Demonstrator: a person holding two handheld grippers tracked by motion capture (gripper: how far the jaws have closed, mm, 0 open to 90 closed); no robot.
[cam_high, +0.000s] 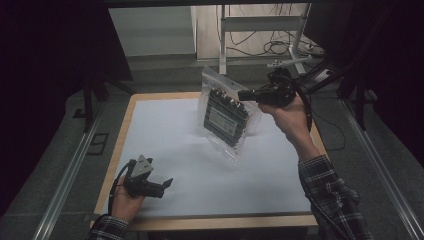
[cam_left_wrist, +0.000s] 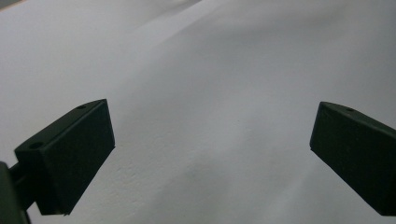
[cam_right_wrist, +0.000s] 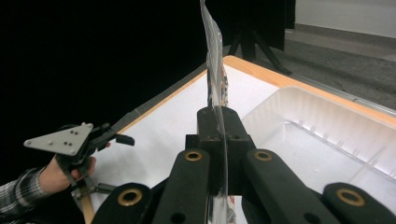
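Clear plastic zip bag (cam_high: 226, 114) holding a dark ribbed module with a pale label hangs in the air over the far part of the white worktop (cam_high: 210, 175), tilted, its lower corner close above the surface. The right hand-held gripper (cam_high: 246, 94) pinches it at the upper right edge; in the right gripper view the jaws are closed on the thin film of the bag (cam_right_wrist: 215, 84), seen edge-on. A white plastic tray (cam_right_wrist: 327, 140) sits just beyond those jaws in that view.

The left hand-held gripper (cam_high: 168, 183) waits low at the near left of the worktop, well apart from the bag, jaws spread wide over bare white surface (cam_left_wrist: 210, 116).

This looks like the carrying step: the bag is lifted and in transit. The next move probably calls for swinging it over the tray, lowering it until the weight rests, then opening the jaws. With only one edge pinched, the heavy contents could swing or slip.
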